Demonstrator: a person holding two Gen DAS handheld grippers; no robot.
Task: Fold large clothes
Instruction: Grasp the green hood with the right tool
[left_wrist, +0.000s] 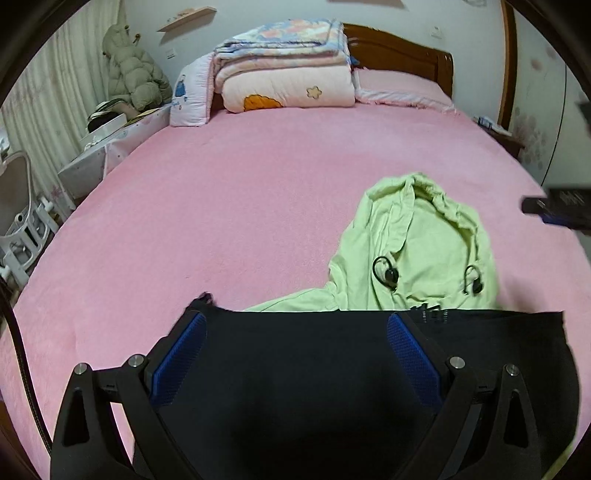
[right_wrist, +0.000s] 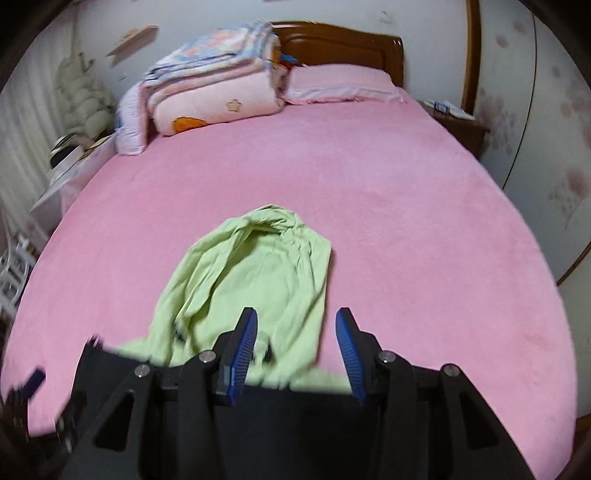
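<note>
Your green-and-black hooded garment (left_wrist: 417, 251) lies on the pink bed (left_wrist: 221, 206) near its foot edge, toward the right side, well apart from the stacked quilts (left_wrist: 284, 66) at the headboard end. The black body panel already looks laid flat with a straight folded edge across it, while the green hood still fans out toward the middle of the bed, drawcord toggles showing. Your left hand-held gripper (left_wrist: 295, 332) stands spread wide above the black cloth, pinching nothing. Your right hand-held gripper (right_wrist: 297, 332) is part-way spread, nothing between its blue pads (right_wrist: 245, 350). Judged from this, one fold seems done; the hood and further folds remain.
</note>
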